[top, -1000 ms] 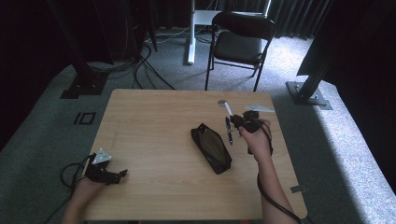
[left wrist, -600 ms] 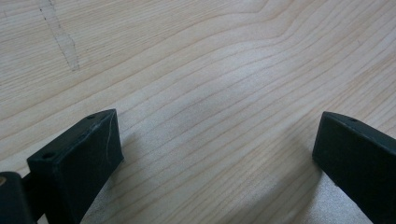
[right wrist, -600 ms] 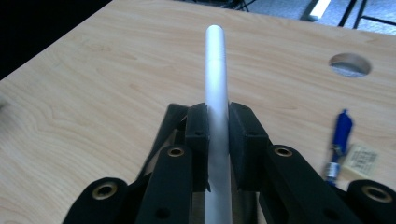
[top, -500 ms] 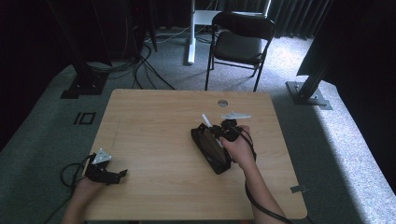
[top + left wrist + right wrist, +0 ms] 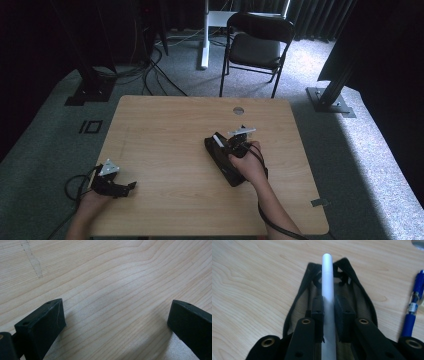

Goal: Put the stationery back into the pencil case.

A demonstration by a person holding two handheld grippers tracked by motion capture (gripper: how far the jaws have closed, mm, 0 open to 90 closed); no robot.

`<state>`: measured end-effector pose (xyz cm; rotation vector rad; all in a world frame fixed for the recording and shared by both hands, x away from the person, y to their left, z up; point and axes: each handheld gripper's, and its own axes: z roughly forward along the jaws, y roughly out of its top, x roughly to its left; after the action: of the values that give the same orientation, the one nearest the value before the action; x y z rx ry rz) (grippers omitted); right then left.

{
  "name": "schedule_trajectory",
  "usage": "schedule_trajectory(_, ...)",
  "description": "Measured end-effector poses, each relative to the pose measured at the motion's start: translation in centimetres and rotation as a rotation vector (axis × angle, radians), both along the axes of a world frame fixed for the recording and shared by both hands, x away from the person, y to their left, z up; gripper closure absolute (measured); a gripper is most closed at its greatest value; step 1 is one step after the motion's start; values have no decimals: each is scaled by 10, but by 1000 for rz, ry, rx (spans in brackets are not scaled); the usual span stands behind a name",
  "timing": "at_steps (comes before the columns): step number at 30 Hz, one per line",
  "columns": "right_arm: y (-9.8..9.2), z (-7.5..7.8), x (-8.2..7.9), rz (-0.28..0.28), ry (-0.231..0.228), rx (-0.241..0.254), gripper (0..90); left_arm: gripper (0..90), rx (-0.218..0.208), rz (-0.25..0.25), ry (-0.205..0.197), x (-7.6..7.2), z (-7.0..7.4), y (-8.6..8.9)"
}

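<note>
A black pencil case (image 5: 223,161) lies unzipped on the right half of the wooden table (image 5: 165,135). In the right gripper view its open mouth (image 5: 298,302) shows a tan lining. My right gripper (image 5: 225,145) is shut on a white pen (image 5: 328,287), which points along the case just above the opening. A blue pen (image 5: 413,307) lies on the table beside the case. My left gripper (image 5: 127,187) rests near the front left corner, open over bare wood, its black fingers (image 5: 42,325) wide apart.
A round cable hole (image 5: 238,110) sits near the table's far edge. Beyond the table stands a black folding chair (image 5: 257,47), with cables on the carpet to the left. A metal stand base (image 5: 330,97) is off the far right corner.
My right gripper has carried the white pen from the far right part of the table leftward and toward me, down to the pencil case's open mouth. The left gripper has stayed put.
</note>
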<state>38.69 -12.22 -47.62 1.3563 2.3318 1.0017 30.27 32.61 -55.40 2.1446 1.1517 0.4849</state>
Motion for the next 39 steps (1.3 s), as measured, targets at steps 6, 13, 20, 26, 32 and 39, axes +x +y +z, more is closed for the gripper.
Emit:
schedule_trajectory(6,7,-9,6,-15,35,-54,783,16,0,0,0,0,0,0)
schedule_trajectory(13,20,-21,15,-14,78,-112,784,16,0,0,0,0,0,0)
schedule_trajectory(20,28,-28,20,-10,102,-140,782,16,0,0,0,0,0,0)
schedule_trajectory(26,27,-23,18,0,93,-114,729,16,0,0,0,0,0,0)
schedule_trajectory(32,20,-2,11,22,49,-37,710,16,0,0,0,0,0,0)
schedule_trajectory(39,-15,33,9,-28,-52,31,691,16,0,0,0,0,0,0)
